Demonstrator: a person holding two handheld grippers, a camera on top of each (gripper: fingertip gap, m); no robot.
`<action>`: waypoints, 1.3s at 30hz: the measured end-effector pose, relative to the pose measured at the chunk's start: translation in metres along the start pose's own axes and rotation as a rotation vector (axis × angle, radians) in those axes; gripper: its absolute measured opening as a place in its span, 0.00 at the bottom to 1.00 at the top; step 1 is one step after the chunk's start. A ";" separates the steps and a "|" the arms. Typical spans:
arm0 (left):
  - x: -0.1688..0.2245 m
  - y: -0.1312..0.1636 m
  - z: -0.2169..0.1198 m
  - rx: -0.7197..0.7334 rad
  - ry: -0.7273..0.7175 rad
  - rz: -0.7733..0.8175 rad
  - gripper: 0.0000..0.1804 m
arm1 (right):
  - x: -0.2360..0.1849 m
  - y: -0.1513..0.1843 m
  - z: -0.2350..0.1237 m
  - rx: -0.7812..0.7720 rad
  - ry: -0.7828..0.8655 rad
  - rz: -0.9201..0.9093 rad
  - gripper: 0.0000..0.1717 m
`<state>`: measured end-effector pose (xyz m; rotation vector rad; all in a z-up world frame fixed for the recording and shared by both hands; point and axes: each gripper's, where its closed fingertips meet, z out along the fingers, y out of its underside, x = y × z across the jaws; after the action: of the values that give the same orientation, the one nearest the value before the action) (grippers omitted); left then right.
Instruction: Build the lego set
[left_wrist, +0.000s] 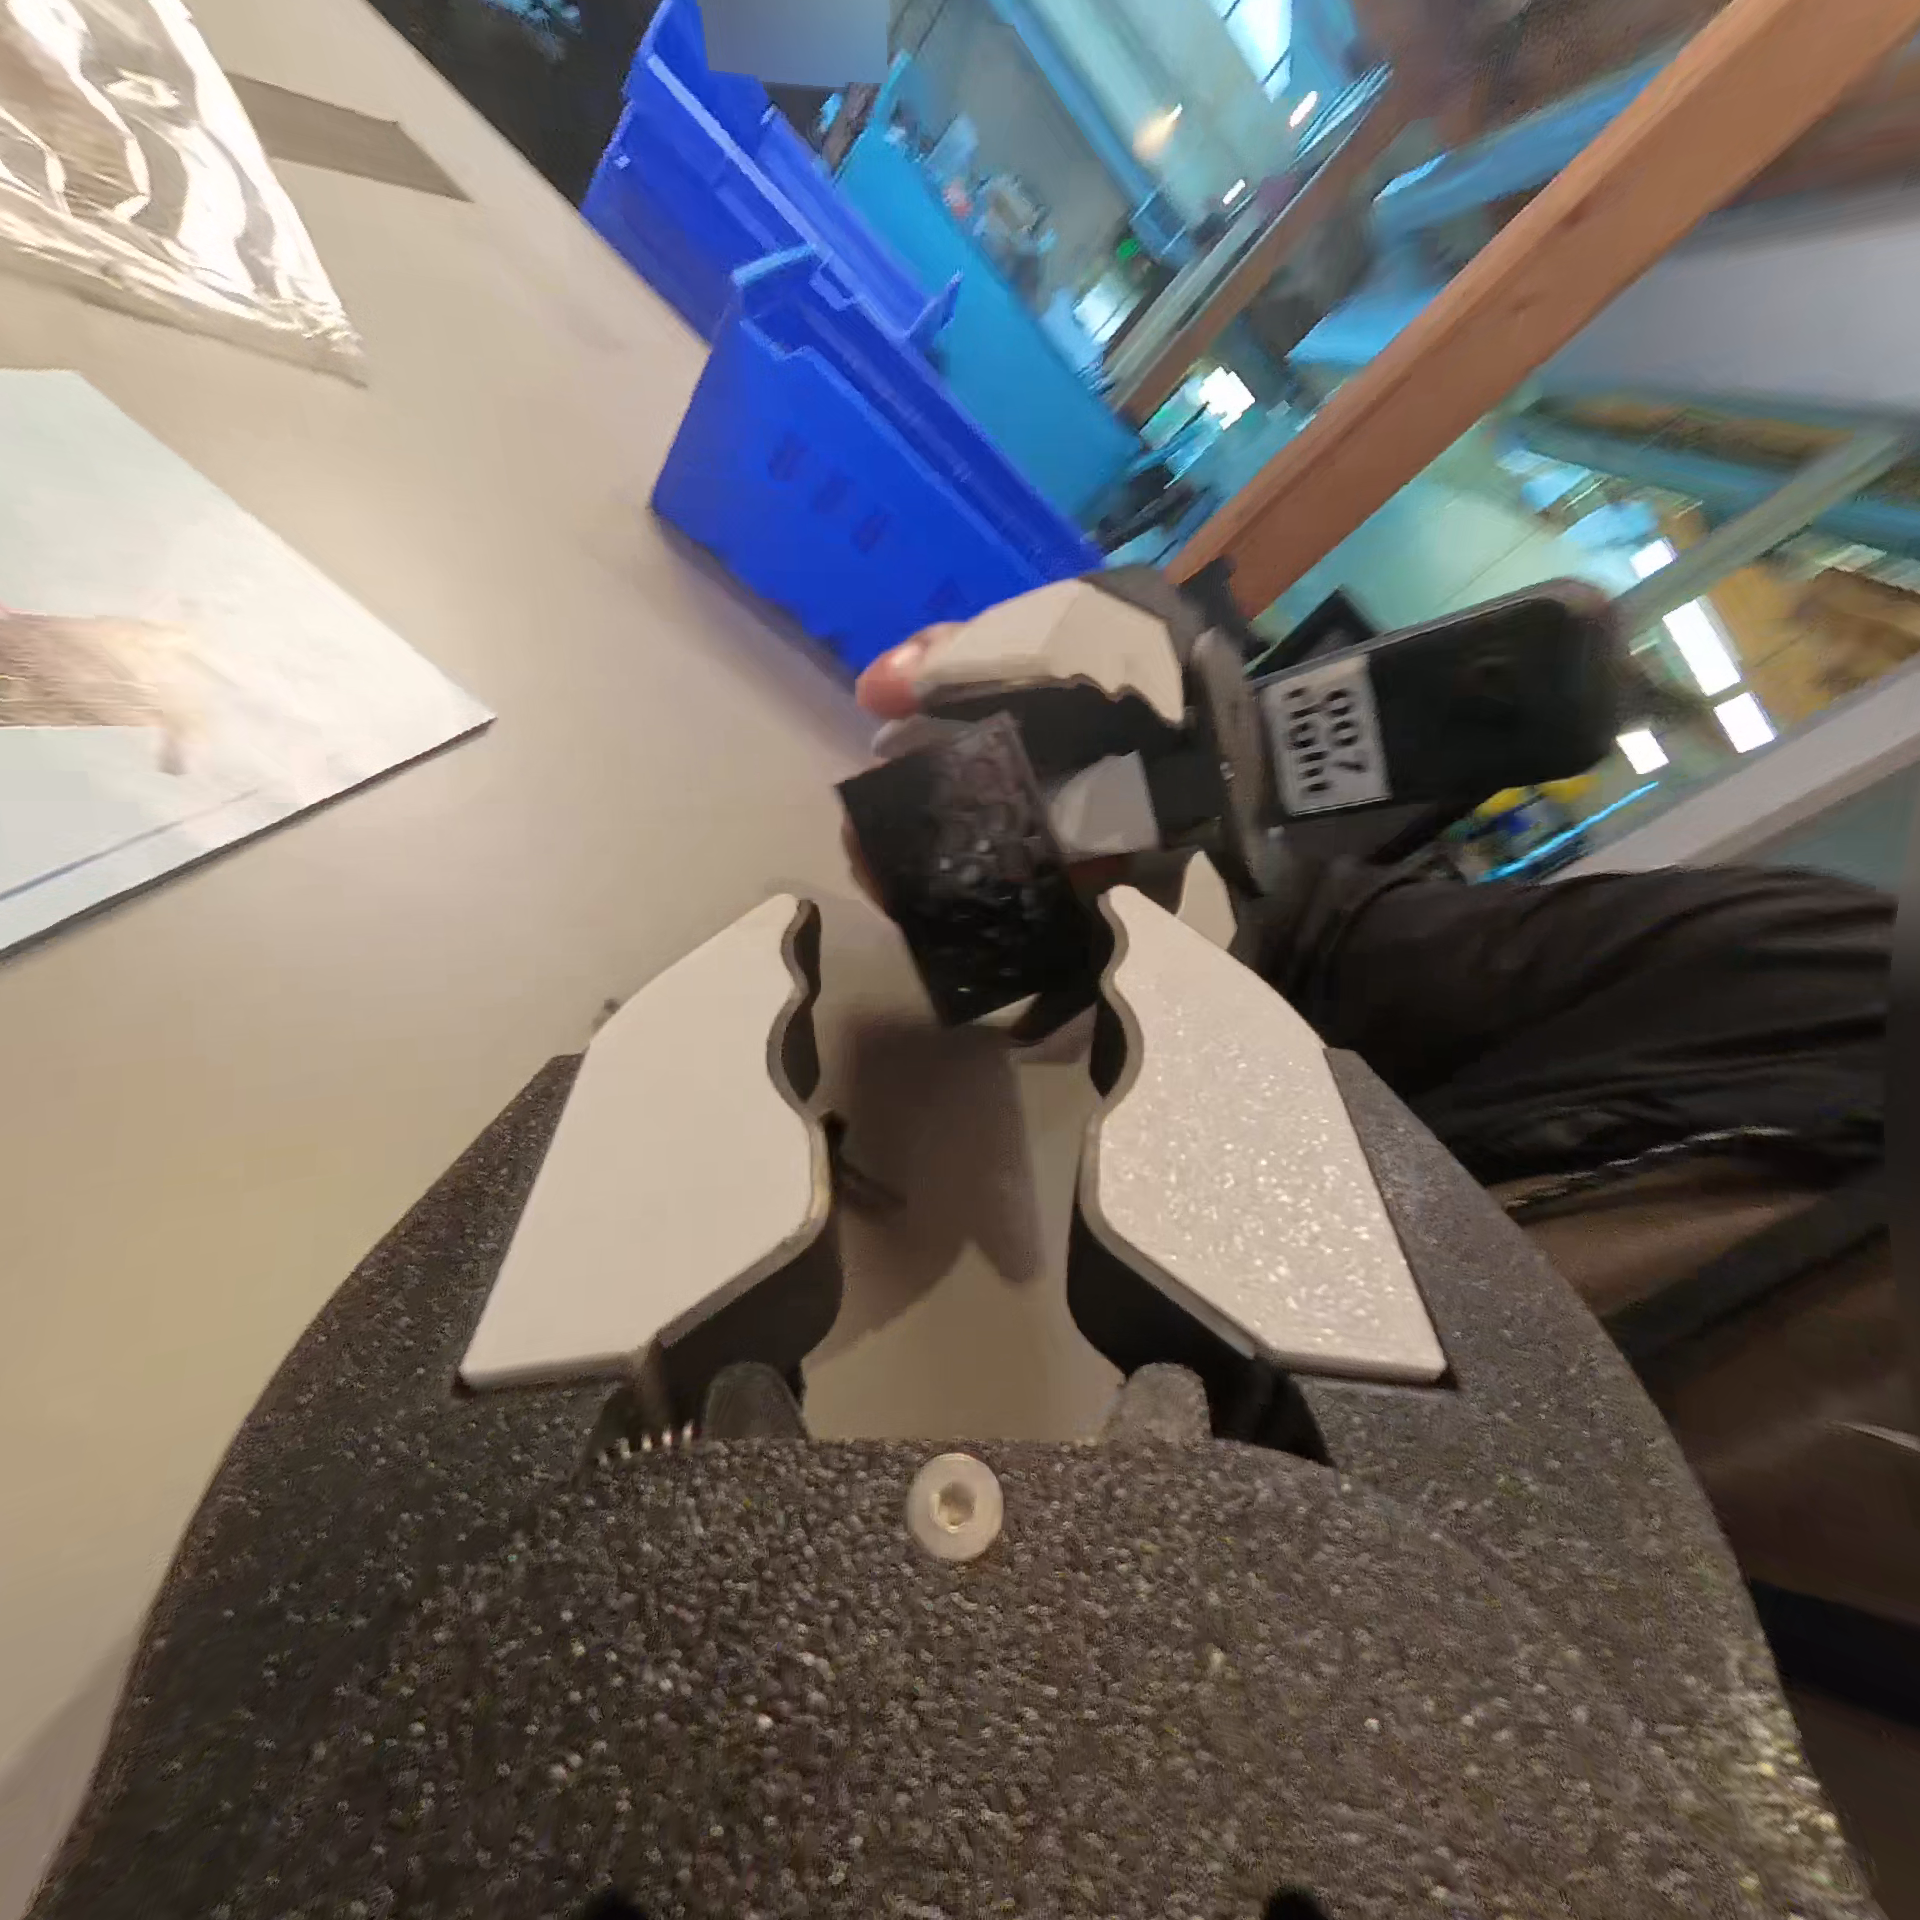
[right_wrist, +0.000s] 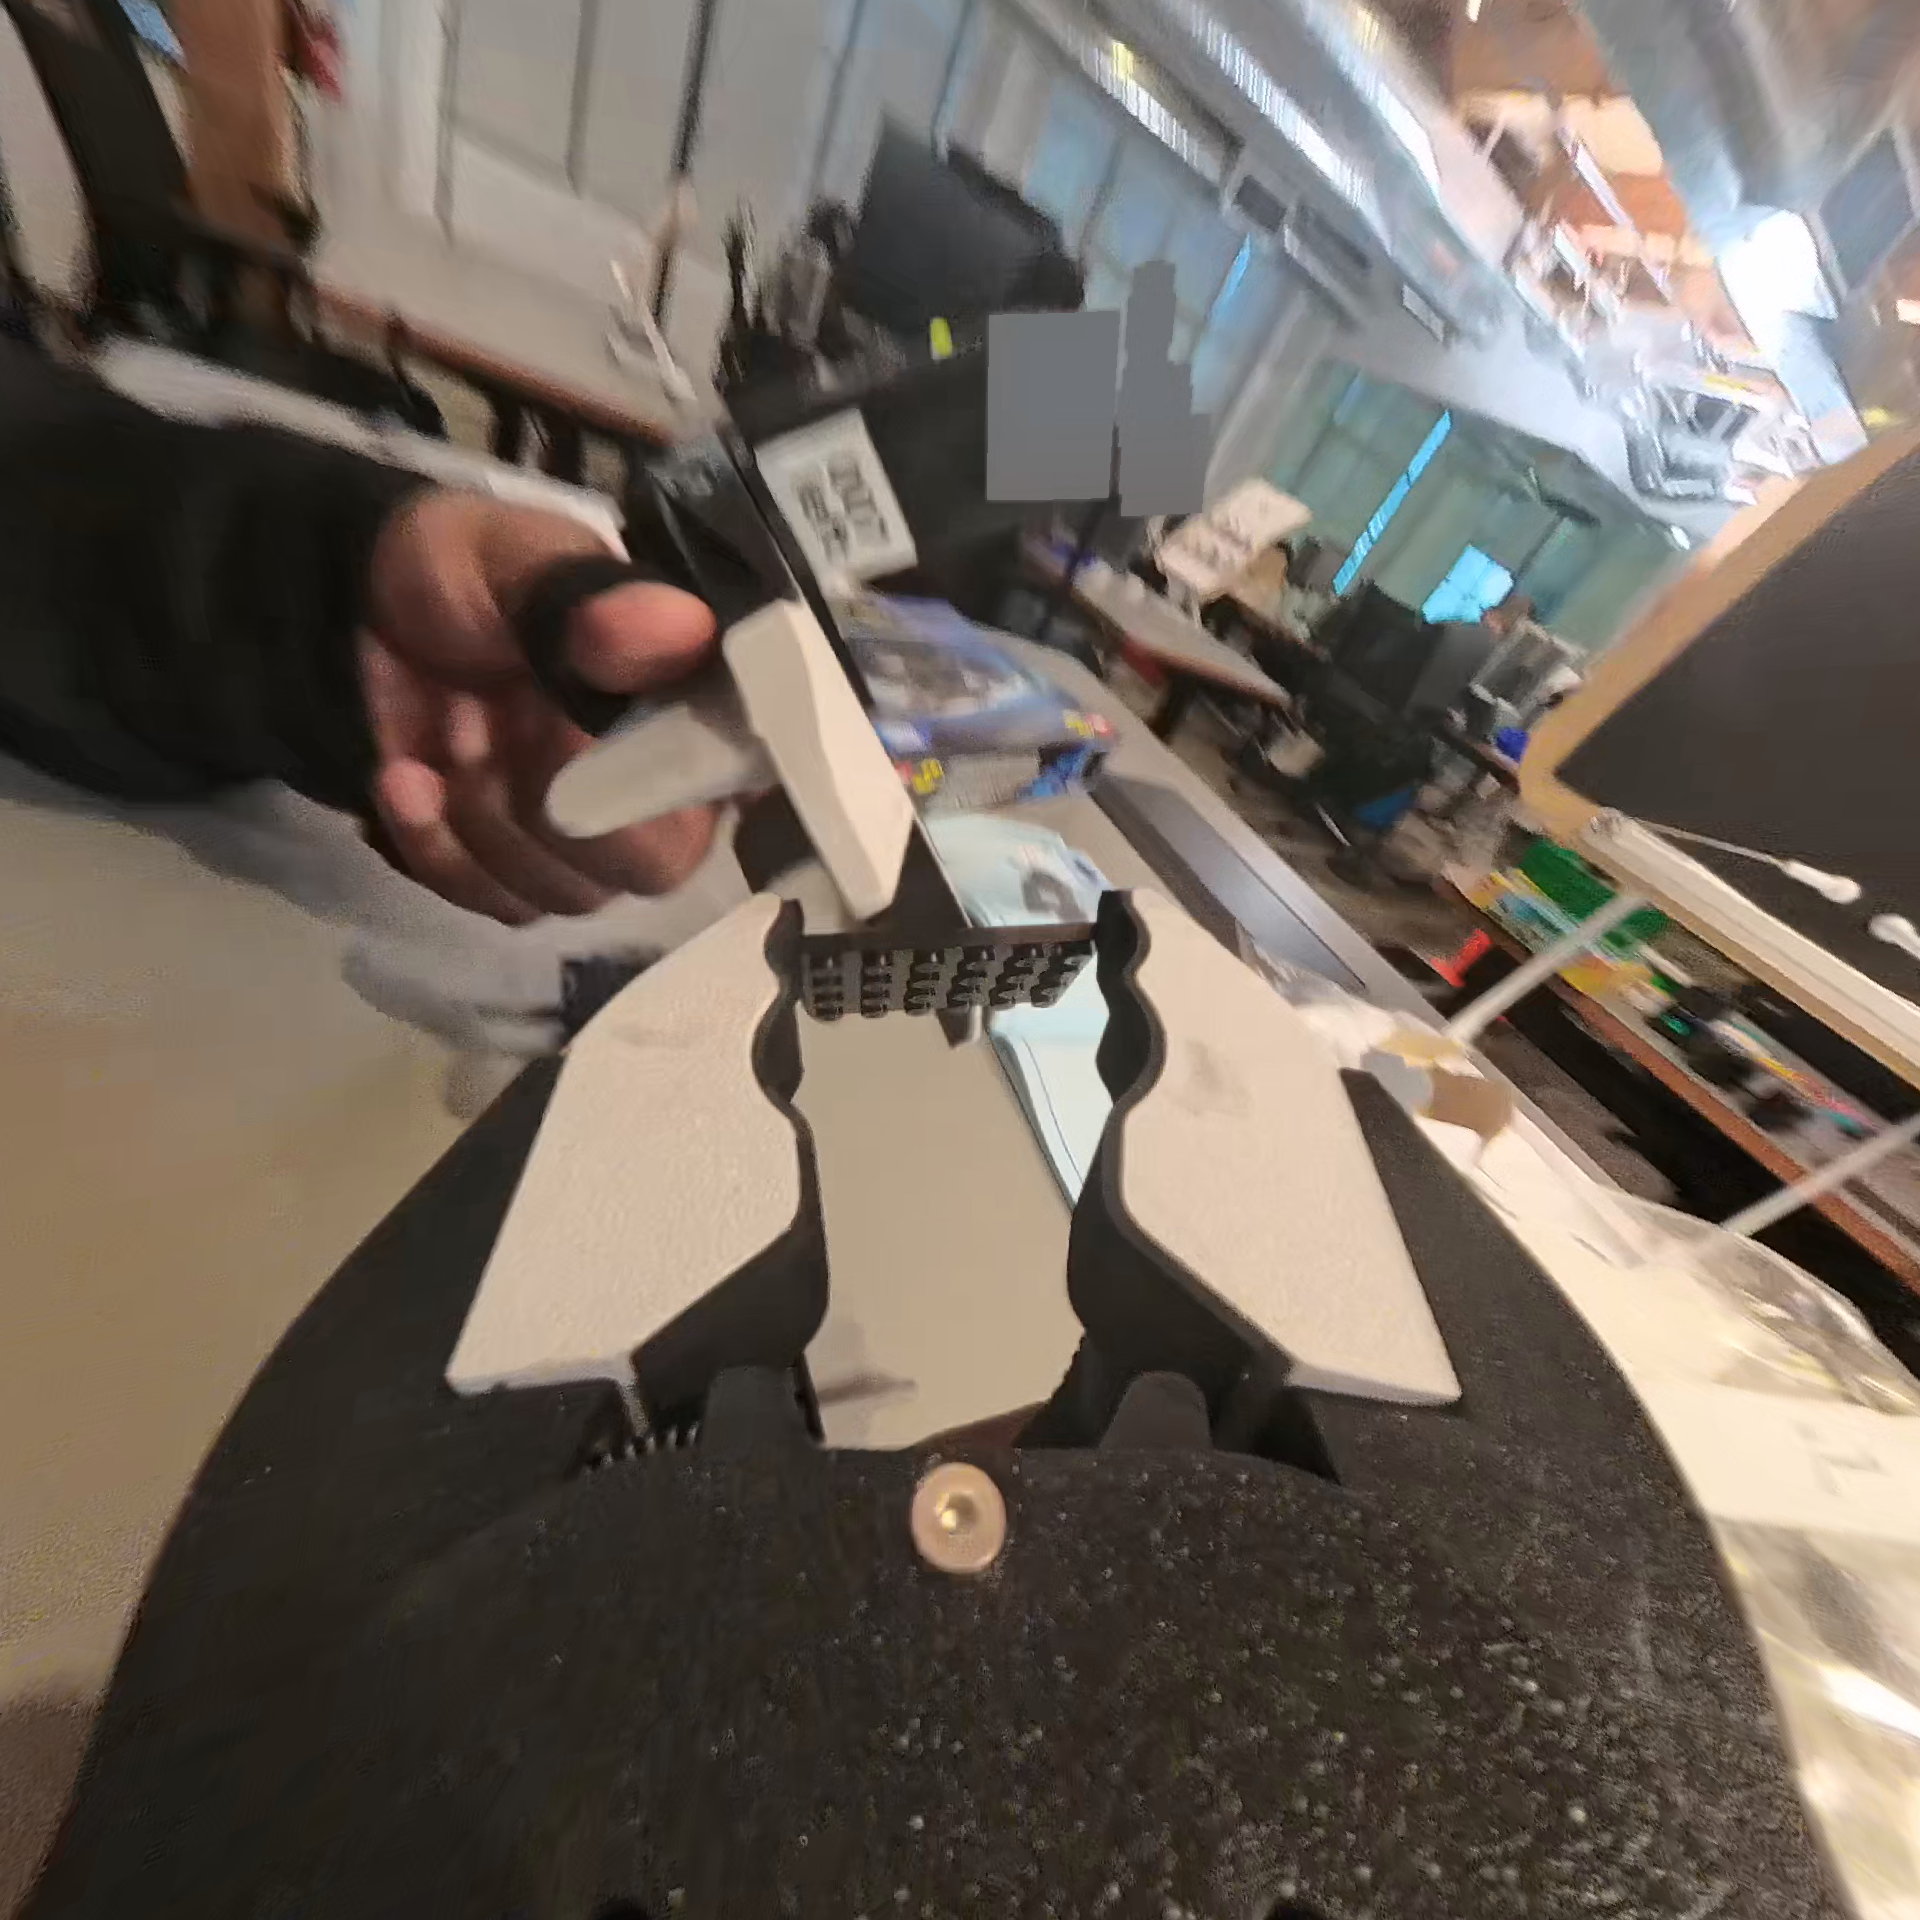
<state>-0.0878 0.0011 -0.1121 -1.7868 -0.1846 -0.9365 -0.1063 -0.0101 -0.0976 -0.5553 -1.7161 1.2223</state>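
1. Right claw (right_wrist: 940, 951) is clenched on a black studded plate (right_wrist: 935, 982), which spans tip to tip with both pads pressing its short ends.
2. Left claw (left_wrist: 961, 909) is released: the plate sits between its tips, close to its right finger (left_wrist: 1174, 997), with a clear gap at the left one.
3. The grip is at the very fingertips, so it looks thin. Judged from that, steady, square pressure matters.
4. Below the claws is the counter (left_wrist: 468, 520), with blue bins (left_wrist: 831, 468) ahead.

Bright, even indoor light — soft shadows on the bench (left_wrist: 436, 790); backgrounds smear with motion blur, wide-angle edges bend.
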 end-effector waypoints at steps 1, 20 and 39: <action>0.002 -0.005 -0.004 0.026 0.053 -0.049 0.28 | 0.000 -0.009 -0.005 0.068 -0.019 0.043 0.32; -0.019 0.003 -0.008 0.056 0.087 -0.328 0.03 | -0.004 0.024 -0.006 -0.127 -0.144 0.098 0.39; -0.019 -0.013 -0.025 0.095 -0.061 0.451 0.37 | -0.025 0.059 -0.007 -0.265 -0.248 0.109 0.32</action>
<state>-0.1201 -0.0086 -0.1120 -1.6733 0.1317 -0.5422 -0.0974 -0.0026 -0.1607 -0.6840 -2.1007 1.1857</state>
